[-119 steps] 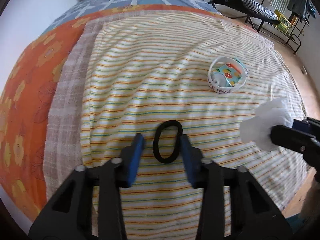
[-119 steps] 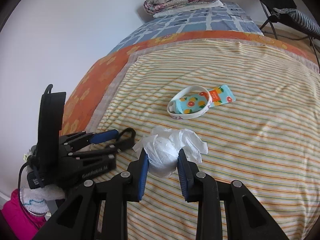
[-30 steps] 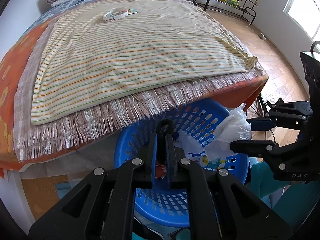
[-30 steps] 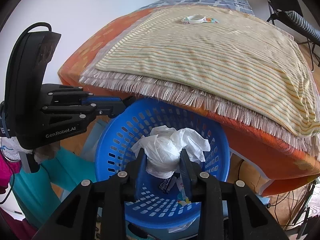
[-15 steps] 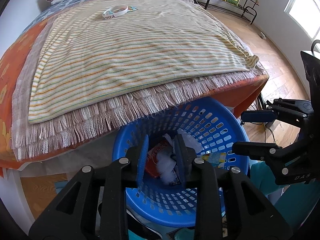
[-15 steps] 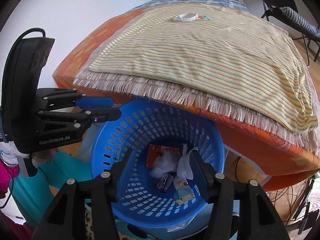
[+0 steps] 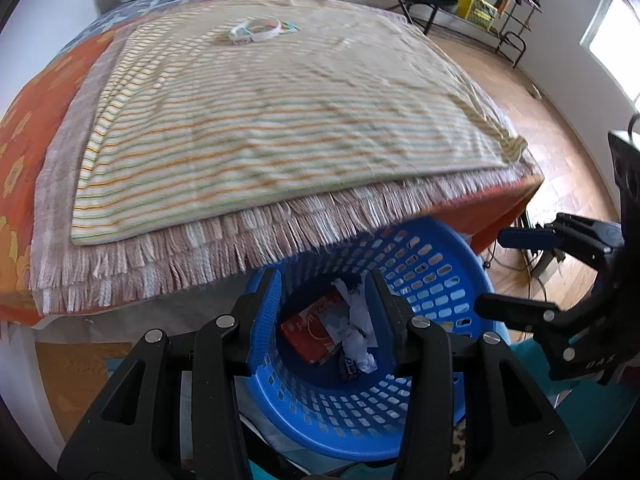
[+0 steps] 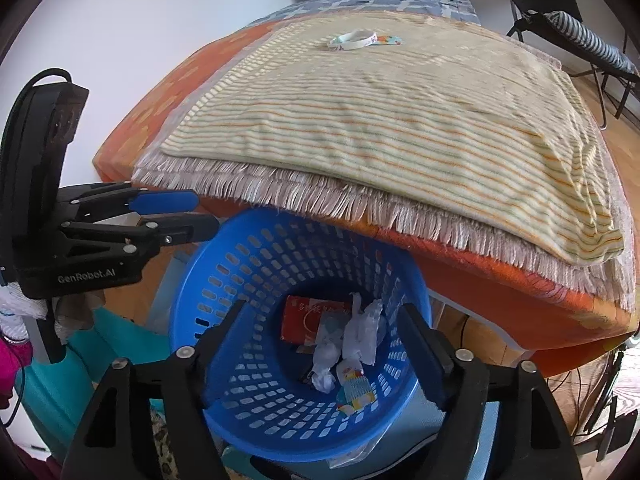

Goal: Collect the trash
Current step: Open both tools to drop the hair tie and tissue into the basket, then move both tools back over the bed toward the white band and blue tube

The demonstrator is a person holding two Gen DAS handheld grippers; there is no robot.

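1. Left gripper (image 7: 326, 312) and right gripper (image 8: 320, 344) hang over the blue basket (image 8: 248, 264) at lower centre; both jaws have just been opening and stand spread, nothing between them
2. Crumpled tissue (image 8: 362, 334) lies inside the basket beside a red packet (image 8: 304, 318)
3. The bed's fringed blanket (image 7: 280, 128) overhangs the basket's far rim
4. A white wristband (image 7: 256, 31) rests on the bed, upper centre

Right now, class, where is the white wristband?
The wristband lies far back on the striped blanket, touching a colourful packet, well beyond the blue basket.
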